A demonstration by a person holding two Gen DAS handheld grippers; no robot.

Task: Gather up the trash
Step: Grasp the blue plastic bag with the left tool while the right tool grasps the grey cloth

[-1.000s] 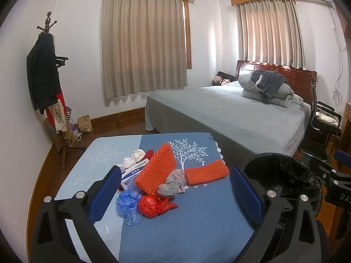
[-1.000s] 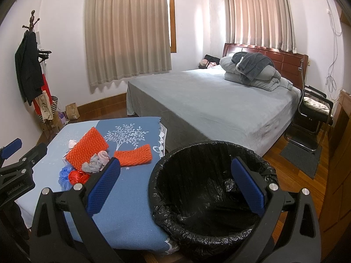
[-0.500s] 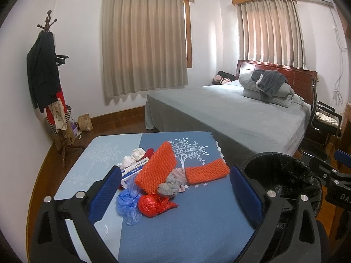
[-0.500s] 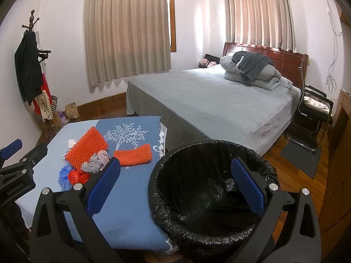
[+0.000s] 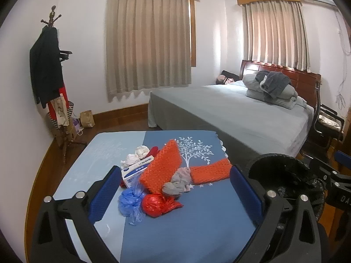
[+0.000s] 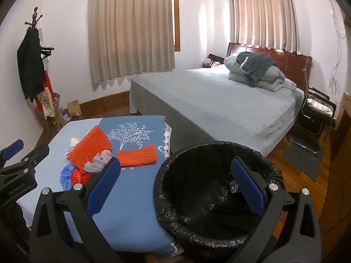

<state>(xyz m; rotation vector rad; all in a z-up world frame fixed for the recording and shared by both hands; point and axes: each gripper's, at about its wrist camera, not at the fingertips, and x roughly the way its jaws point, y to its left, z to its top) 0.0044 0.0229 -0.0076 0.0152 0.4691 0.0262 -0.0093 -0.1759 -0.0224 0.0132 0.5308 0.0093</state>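
A grey-covered bed is filling the right middle, folded bedding is sitting at its head, and a coat rack is standing at left.

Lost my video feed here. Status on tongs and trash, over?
Left tongs open, empty, above trash pile on blue table. Right tongs open, empty, over black-lined bin. Nothing collected yet; path clear.

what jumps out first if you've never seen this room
The bright orange foam net sheet stands out in a heap of litter on the blue tree-print table cloth, with a crumpled red plastic bag at its near edge. Right of the table stands a round bin lined with a black plastic bag, apparently nearly empty.
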